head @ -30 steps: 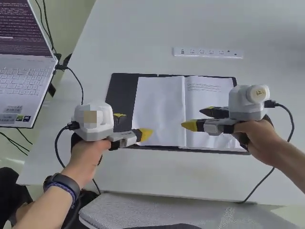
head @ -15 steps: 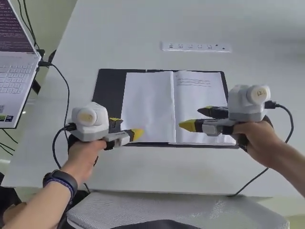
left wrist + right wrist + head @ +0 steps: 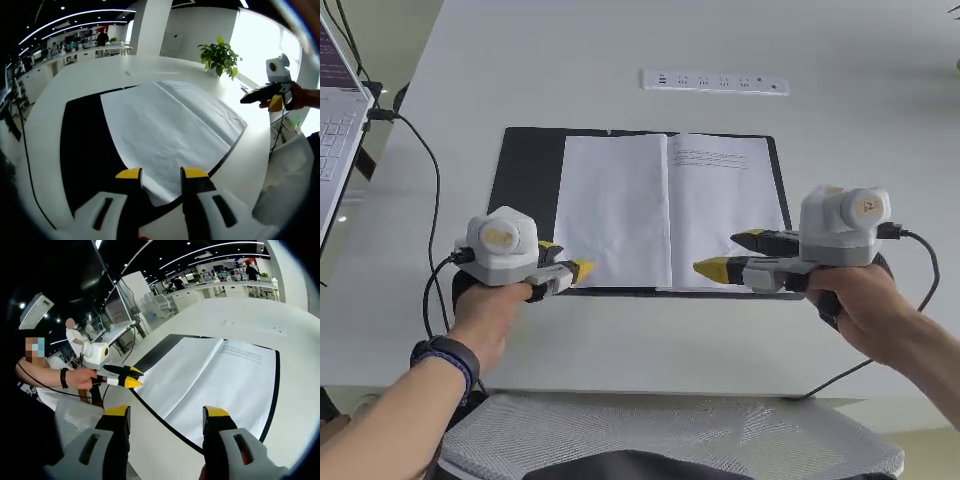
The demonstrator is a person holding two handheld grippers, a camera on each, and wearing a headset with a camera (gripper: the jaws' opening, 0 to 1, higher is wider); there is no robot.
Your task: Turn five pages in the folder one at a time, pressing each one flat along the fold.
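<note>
Folder (image 3: 638,210) open flat on desk (image 3: 620,340); I can't tell how many pages are turned. Left tongs (image 3: 568,262), right tongs (image 3: 722,253) gape, empty.

A wide white desk (image 3: 620,60) in an open-plan office, with a power strip (image 3: 715,82) at its far side and a laptop (image 3: 335,135) at the left. A potted plant (image 3: 220,55) stands beside a bright window (image 3: 265,35). Strip lights (image 3: 210,247) curve overhead.

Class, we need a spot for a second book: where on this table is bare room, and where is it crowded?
Bare: the table beyond the power strip, and the stretch right of the folder. Crowded: the left side, with laptop and cable, and the folder's near edge, where the left gripper and right gripper hover.
</note>
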